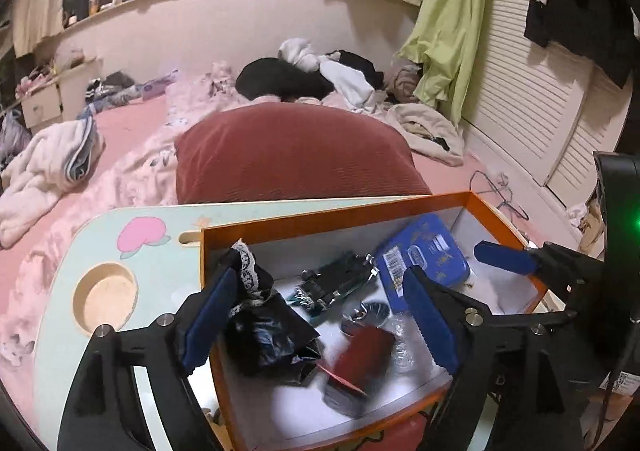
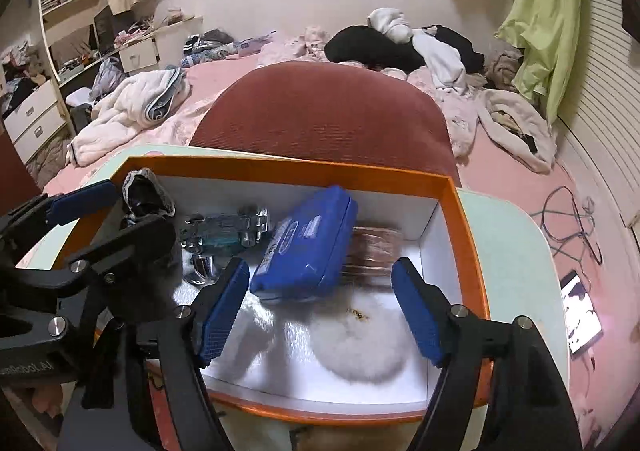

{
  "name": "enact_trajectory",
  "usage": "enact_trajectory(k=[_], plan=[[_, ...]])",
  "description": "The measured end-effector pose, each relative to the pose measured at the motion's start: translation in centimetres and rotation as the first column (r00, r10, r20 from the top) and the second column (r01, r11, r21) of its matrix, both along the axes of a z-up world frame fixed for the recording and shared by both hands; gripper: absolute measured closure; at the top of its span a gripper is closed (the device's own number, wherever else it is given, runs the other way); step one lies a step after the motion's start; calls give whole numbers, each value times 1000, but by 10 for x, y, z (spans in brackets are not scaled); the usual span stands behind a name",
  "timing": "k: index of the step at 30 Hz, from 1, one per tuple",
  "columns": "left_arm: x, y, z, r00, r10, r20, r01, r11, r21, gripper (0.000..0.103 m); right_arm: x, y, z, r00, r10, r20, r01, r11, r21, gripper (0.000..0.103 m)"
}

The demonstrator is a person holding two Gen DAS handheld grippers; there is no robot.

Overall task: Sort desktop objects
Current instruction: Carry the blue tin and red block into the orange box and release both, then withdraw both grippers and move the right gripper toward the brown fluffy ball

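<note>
Looks like drop-off time: both tools, left (image 1: pixel 320 315) and right (image 2: pixel 320 303), hang spread over the orange box (image 2: pixel 468 235); next, find another stray.

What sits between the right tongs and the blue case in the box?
Nothing visible. The right tongs hang open over the orange box, and the blue case lies just ahead of the fingers. White fluff lies below them, not in between.
</note>
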State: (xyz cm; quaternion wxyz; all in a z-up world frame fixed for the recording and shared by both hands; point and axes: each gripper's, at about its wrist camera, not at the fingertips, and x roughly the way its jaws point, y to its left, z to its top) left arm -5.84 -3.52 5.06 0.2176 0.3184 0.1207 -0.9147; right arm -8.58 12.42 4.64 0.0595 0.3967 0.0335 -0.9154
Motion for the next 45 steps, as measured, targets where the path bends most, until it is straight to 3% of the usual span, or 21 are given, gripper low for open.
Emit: enact_trajectory(k=[3, 5, 7, 9, 12, 17, 20, 22, 23, 26, 45], plan=[[-2, 0, 3, 1000, -3, -3, 3, 1000, 14, 18, 4, 1, 2, 1000, 1, -10, -1, 1000, -6, 29], [7, -1, 14, 998, 0, -63, 2, 999, 32, 18, 3, 6, 10, 1000, -3, -27, 2, 999, -47, 29], [26, 8, 30, 990, -11, -143, 12, 1000, 7, 18, 17, 14, 30, 990, -30, -140, 13, 993, -115, 29], [40, 19, 37, 990, -19, -143, 16, 1000, -19, 15, 43, 17, 46, 974, -22, -225, -14, 987, -160, 29], [60, 36, 30, 994, -47, -99, 45, 999, -19, 11, 74, 13, 52, 968, 3, -250, -49, 982, -181, 29], [86, 54, -7, 999, -5, 35, 6, 1000, -19, 11, 112, 9, 22, 989, 53, -136, -78, 980, -181, 29], [85, 54, -41, 988, 2, 156, -11, 998, 58, 11, 117, 9, -2, 998, 59, -34, -63, 990, -127, 29], [79, 63, -50, 973, 23, 230, -13, 999, -41, 3, 113, 8, -19, 993, 78, 83, -68, 991, -117, 27], [78, 66, -51, 974, 13, 224, -6, 999, -33, 0, 112, 8, -22, 994, 77, 74, -70, 993, -96, 19], [77, 63, -53, 974, 17, 225, -12, 1000, -21, 0, 109, 6, -30, 995, 54, 87, -49, 997, -53, 14], [79, 61, -54, 976, 24, 217, -20, 1000, -20, 0, 110, 7, -32, 994, 67, 87, -64, 997, -41, 9]])
